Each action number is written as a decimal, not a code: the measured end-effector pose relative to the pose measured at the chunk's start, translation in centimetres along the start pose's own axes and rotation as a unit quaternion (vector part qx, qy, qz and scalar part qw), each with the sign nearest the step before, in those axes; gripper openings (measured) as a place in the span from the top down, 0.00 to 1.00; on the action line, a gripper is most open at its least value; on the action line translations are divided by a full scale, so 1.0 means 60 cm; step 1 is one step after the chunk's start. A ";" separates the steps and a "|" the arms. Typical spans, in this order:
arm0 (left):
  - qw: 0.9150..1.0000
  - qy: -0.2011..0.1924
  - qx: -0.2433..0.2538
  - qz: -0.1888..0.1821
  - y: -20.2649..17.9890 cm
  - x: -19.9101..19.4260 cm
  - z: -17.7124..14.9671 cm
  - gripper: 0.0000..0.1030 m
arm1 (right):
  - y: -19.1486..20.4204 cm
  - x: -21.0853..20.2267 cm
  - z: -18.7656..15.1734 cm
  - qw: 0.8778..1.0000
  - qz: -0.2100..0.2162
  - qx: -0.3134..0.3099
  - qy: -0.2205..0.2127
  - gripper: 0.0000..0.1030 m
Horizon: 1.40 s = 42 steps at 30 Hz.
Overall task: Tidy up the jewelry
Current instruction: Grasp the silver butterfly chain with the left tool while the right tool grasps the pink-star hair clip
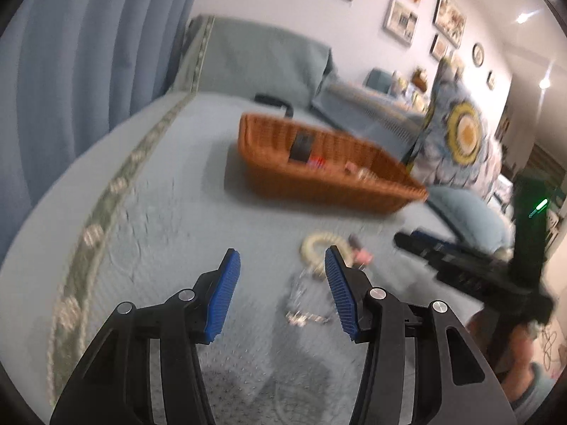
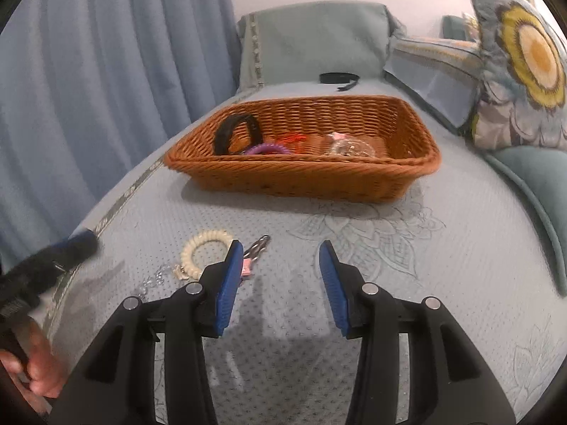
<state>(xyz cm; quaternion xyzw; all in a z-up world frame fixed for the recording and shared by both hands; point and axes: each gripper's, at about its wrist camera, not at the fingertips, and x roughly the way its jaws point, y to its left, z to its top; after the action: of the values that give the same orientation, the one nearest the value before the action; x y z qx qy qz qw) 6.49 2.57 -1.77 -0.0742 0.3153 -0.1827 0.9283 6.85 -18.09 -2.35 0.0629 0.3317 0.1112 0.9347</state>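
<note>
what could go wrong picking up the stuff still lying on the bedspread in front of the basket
1. The cream coil bracelet, a clear bead chain and a metal clip with a pink piece lie bunched together, so either open gripper might drag a neighbour along.
2. The left gripper and right gripper both point at that cluster and could collide.
3. The soft bedspread may bunch between the pads.

Light: soft, even, indoor; bright ceiling spots (image 1: 524, 17) glaring at upper right in left wrist view.
Shadows: grey patches on bedspread (image 2: 283, 336) beneath the near camera; thin dark band under basket (image 2: 301, 177).
Blur: heavy motion smear across left wrist view; right wrist view sharper, blurred at left edge.
Distortion: strong fisheye bending, black vignette at corners.
</note>
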 end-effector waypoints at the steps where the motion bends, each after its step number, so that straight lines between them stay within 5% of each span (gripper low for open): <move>1: 1.000 0.016 0.001 0.001 0.002 0.011 -0.004 0.55 | 0.010 0.012 -0.003 1.000 0.002 -0.016 0.018 0.60; 6: 0.999 0.040 -0.003 -0.011 0.011 0.023 -0.007 0.57 | 0.044 0.026 -0.012 0.997 -0.020 -0.068 0.032 0.60; 18: 0.997 0.066 0.029 0.010 -0.008 0.044 -0.017 0.57 | 0.055 0.070 -0.009 0.993 -0.044 -0.070 0.083 0.60; 22: 0.996 0.081 0.026 0.008 -0.006 0.052 -0.019 0.69 | 0.023 0.063 -0.006 0.995 -0.054 -0.019 0.079 0.66; 27: 0.996 0.082 0.024 0.002 -0.004 0.052 -0.020 0.69 | -0.001 0.051 -0.005 0.996 -0.050 0.014 0.072 0.67; 34: 0.996 0.089 0.017 -0.010 0.001 0.055 -0.021 0.67 | 0.030 0.049 -0.002 0.996 -0.049 -0.027 0.064 0.66; 42: 0.992 0.103 0.074 0.027 -0.036 0.069 -0.027 0.58 | 0.024 0.084 0.020 0.995 -0.044 -0.016 0.090 0.67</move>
<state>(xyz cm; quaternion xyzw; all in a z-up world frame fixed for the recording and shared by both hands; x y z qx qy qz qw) 7.92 -1.05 -4.79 0.0227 0.3970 -0.1867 0.8983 11.20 -15.50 -4.19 0.0227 0.4150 0.0809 0.9059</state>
